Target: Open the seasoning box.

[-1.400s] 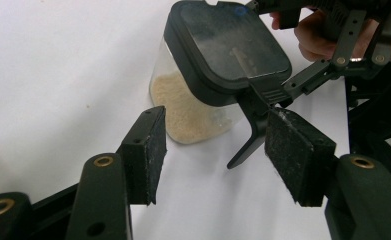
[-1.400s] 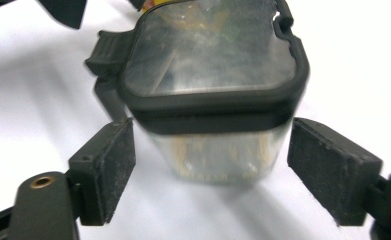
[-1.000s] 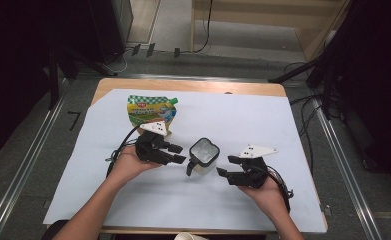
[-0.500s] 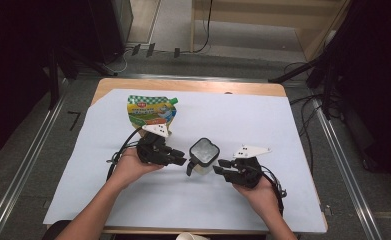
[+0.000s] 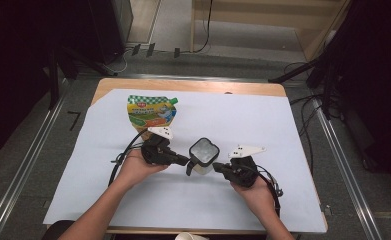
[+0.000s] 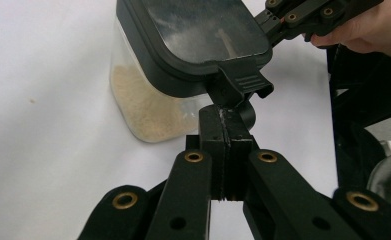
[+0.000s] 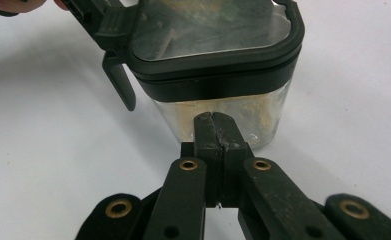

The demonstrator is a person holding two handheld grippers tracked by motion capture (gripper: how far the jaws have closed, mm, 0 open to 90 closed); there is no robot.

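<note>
On the white-covered table (image 5: 283, 130), near its front middle, a clear lidded container (image 5: 204, 155) is flanked by both grippers. The left gripper (image 6: 226, 145), jaws pressed together, is set under the latch (image 6: 240, 82); the right gripper (image 7: 217, 131), likewise closed and empty, is braced against the wall. Unlatching seems begun; an upward pry is judged next

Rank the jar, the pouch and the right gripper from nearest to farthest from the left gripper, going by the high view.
1. Jar: just right of the left gripper, at its tips.
2. Right gripper: beyond the jar, on its right side.
3. Pouch: farther back on the table, behind the left gripper.
</note>
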